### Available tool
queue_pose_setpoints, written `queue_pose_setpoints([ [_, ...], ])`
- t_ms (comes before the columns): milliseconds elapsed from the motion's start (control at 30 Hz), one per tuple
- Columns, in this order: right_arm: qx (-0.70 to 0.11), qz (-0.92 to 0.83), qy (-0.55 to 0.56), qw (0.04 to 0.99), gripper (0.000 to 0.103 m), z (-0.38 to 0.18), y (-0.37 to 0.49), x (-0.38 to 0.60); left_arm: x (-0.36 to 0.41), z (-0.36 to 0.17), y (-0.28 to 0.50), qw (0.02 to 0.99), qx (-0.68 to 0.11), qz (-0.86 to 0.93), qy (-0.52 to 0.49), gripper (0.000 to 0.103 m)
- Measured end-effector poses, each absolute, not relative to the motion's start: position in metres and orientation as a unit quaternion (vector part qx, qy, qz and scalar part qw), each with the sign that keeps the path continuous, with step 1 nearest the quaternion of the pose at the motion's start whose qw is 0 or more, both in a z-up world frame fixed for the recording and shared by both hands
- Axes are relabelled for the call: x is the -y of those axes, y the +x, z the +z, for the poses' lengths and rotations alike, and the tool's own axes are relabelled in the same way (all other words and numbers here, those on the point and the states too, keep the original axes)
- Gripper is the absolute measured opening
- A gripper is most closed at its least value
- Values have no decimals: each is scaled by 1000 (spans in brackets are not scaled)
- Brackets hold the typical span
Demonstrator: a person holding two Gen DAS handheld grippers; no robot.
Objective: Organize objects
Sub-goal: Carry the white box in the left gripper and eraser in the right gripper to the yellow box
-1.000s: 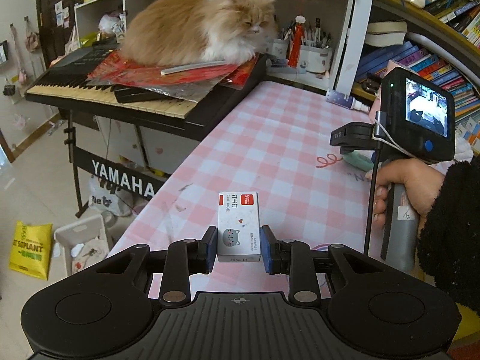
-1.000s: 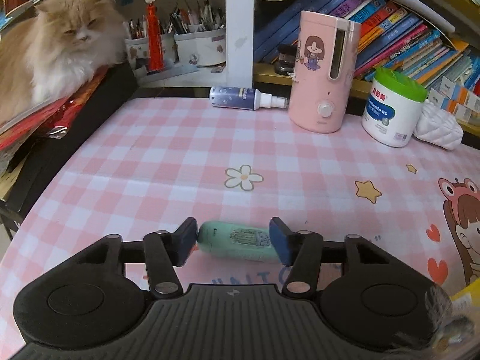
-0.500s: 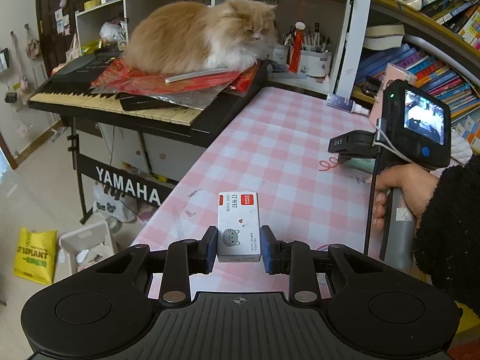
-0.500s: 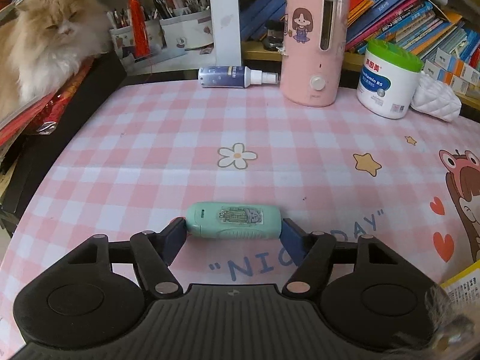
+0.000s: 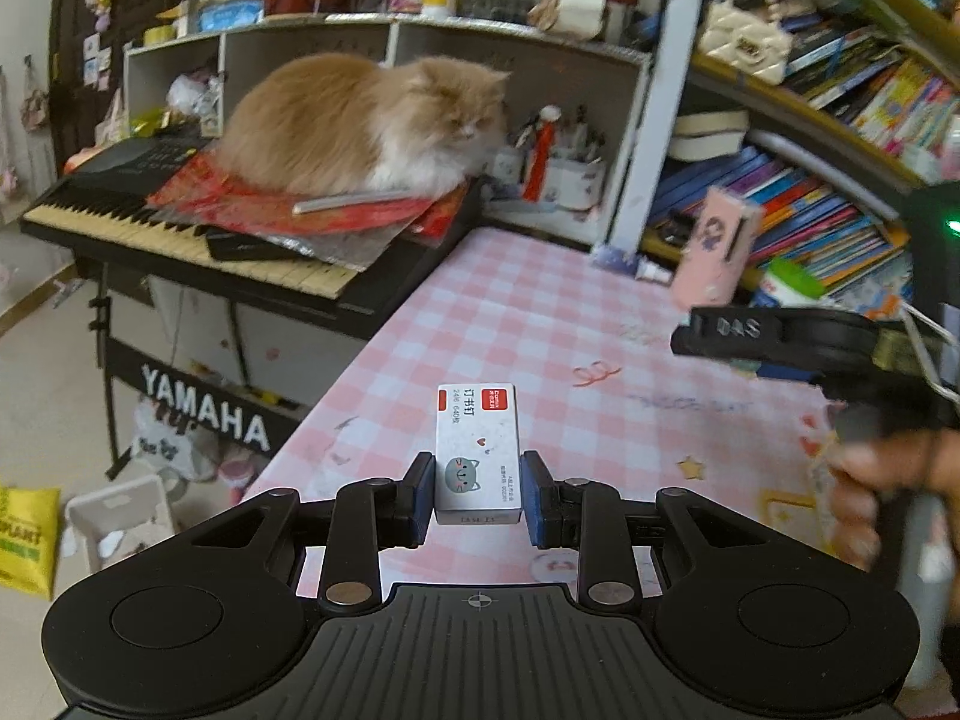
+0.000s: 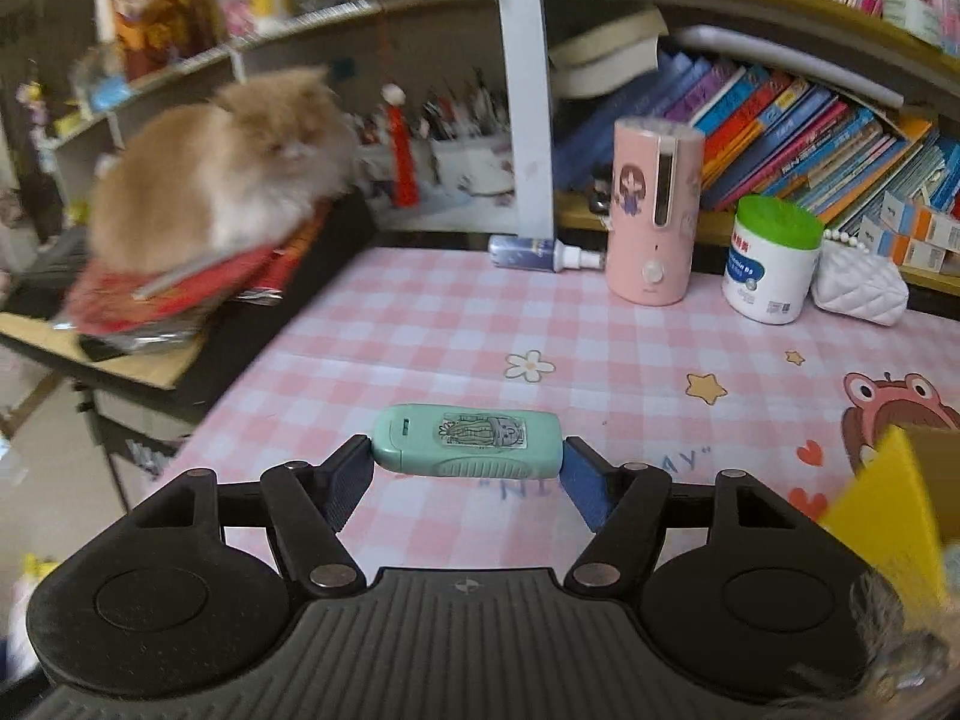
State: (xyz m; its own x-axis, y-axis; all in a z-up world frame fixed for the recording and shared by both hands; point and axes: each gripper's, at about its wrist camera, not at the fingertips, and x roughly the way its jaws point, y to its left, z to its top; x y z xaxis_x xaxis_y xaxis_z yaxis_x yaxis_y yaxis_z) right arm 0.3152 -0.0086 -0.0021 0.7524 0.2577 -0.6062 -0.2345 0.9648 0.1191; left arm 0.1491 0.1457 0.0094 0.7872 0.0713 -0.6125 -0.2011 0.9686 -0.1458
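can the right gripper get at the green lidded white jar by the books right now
Probably not as things stand: the right gripper is shut on the mint-green device, so its jaws are occupied. The pink tablecloth toward the white jar looks clear otherwise.

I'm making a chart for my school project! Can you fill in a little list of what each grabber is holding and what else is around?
left gripper: shut on the white staple box, held upright
right gripper: shut on the mint green case, gripped by its two ends
table: pink checked cover with cartoon prints
at the table's far edge: pink canister, white jar with green lid, spray bottle lying down
cat: sitting on red papers on the keyboard
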Motion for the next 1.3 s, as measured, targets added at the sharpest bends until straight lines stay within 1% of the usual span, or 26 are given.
queue_pose_setpoints([
  [333,-288,152,4,946,66,35,200,47,-135,14,104,949,-302,15,-92,28],
  [800,-306,98,-1,947,66,22,78,59,-128,9,26,947,-302,-48,-95,28],
  [1033,-324,48,21,945,66,10,23,82,-108,4,2,940,-318,-101,-71,28],
  [1300,-336,-4,51,941,66,4,-13,110,-82,4,-7,933,-324,-149,-51,28],
])
